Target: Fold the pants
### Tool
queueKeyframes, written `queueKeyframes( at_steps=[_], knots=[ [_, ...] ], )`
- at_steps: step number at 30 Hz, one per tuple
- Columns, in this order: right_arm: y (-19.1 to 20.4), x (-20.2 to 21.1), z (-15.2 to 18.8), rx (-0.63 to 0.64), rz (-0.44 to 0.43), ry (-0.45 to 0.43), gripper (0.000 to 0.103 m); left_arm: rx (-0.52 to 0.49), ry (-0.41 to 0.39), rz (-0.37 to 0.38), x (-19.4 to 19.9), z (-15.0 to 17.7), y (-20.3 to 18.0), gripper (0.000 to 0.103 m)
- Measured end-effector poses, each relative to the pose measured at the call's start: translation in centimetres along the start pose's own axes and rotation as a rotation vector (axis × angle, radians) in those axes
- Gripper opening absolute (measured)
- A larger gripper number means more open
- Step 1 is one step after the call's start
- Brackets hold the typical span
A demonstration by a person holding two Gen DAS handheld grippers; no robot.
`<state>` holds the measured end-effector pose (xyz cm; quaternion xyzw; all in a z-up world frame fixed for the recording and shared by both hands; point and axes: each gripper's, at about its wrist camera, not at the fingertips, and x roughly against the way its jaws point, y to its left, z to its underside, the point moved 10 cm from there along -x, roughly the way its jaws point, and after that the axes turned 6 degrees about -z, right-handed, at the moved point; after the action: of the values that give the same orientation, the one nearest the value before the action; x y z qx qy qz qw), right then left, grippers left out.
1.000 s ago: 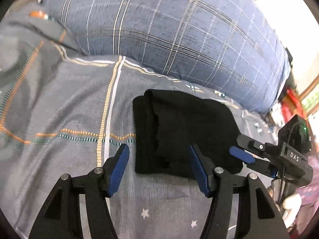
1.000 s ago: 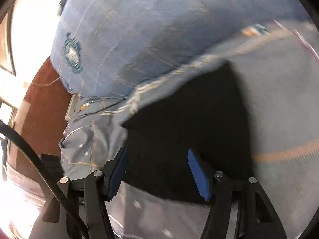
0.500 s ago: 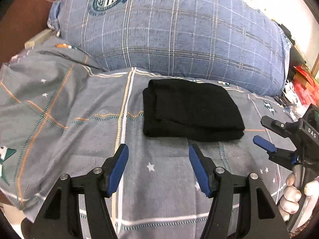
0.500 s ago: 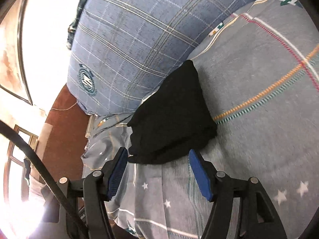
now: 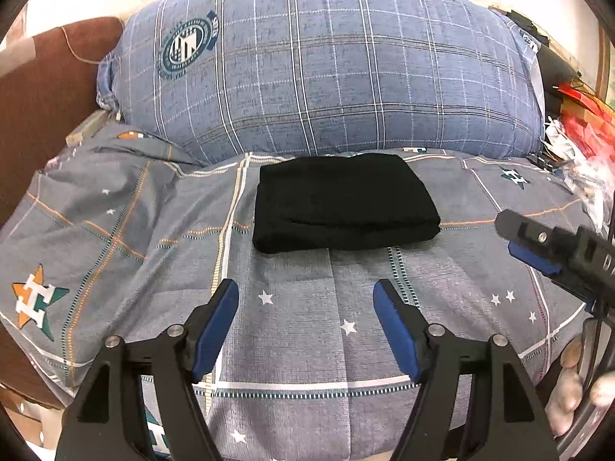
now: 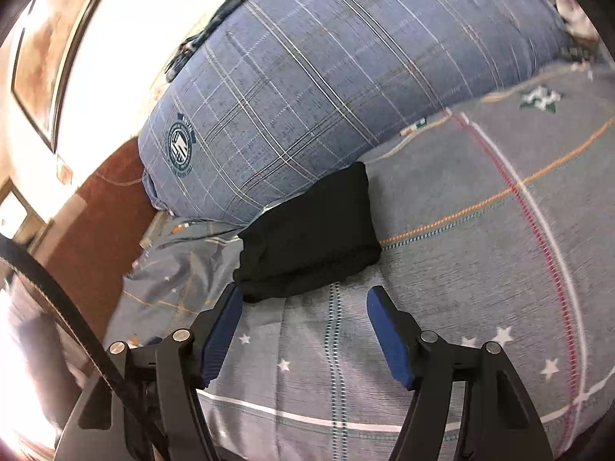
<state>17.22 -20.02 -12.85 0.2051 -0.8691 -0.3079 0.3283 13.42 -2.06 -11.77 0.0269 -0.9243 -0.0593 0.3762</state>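
Black fabric pants (image 5: 344, 201), folded into a compact rectangle, lie on a grey patterned bedsheet (image 5: 300, 330) just in front of a large blue plaid pillow (image 5: 330, 73). The left gripper (image 5: 306, 299) and right gripper (image 6: 304, 305) hover short of the pants, blue-padded jaws spread wide, holding nothing.

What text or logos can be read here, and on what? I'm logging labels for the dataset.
"H": white letter on the orange and green star printed on the grey bedsheet.
"H": again on the smaller star near the sheet's far right.
"D": first letter of a cut-off label on the right gripper body.
Round crest on the blue plaid pillow: ring lettering too small to read.
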Motion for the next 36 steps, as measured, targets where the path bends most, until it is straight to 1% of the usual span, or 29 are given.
queueKeyframes(
  at_steps=[4, 8, 13, 16, 26, 36],
  knots=[
    [0.5, 0.6, 0.4, 0.090, 0.058, -0.023, 0.073, -0.007, -0.028, -0.022, 0.9, -0.4, -0.4, 0.073],
    [0.7, 0.7, 1.1, 0.157, 0.104, -0.025, 0.074, 0.011, -0.067, -0.044, 1.6, -0.9, -0.2, 0.078],
    [1.1, 0.0, 2.2, 0.200, 0.125, -0.006, 0.076, 0.044, -0.091, -0.054, 1.8, -1.2, 0.4, 0.079],
    [1.2, -0.4, 2.6, 0.208, 0.130, 0.005, 0.076, 0.049, -0.090, -0.064, 1.7, -1.1, 0.7, 0.080],
    [1.7, -2.0, 3.6, 0.234, 0.151, 0.043, 0.078, 0.075, -0.060, -0.055, 0.6, -0.2, 1.5, 0.080],
    [1.7, -3.2, 4.7, 0.243, 0.164, 0.076, 0.079, 0.119, -0.062, -0.059, 0.2, 0.0, 2.8, 0.080]
  ],
)
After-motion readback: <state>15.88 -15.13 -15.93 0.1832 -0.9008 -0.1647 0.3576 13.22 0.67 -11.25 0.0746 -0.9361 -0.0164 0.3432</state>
